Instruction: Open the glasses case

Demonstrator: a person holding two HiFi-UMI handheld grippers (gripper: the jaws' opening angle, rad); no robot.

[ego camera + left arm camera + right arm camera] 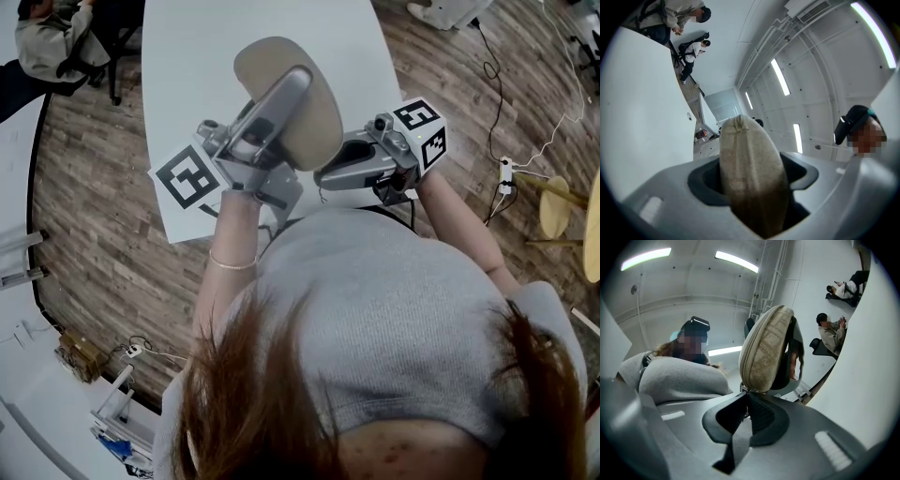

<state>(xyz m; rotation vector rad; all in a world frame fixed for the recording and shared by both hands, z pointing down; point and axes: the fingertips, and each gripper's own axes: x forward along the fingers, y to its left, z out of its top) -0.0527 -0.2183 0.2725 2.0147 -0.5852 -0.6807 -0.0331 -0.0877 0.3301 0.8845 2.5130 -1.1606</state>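
Note:
A beige oval glasses case (291,94) is held up over the white table (187,56), in front of the person's chest. My left gripper (281,112) is shut on it, one pad on each broad side; in the left gripper view the case (750,173) fills the gap between the jaws and stands on edge. My right gripper (328,173) comes in from the right at the case's near end. In the right gripper view its jaws are shut right under the case (764,352), pinching the small metal zipper pull (743,388). The zipper seam looks closed.
The table's curved edge runs over a wooden floor (103,216). A power strip with cables (506,173) and a wooden stool (558,211) stand at the right. A seated person (47,37) is at the far left.

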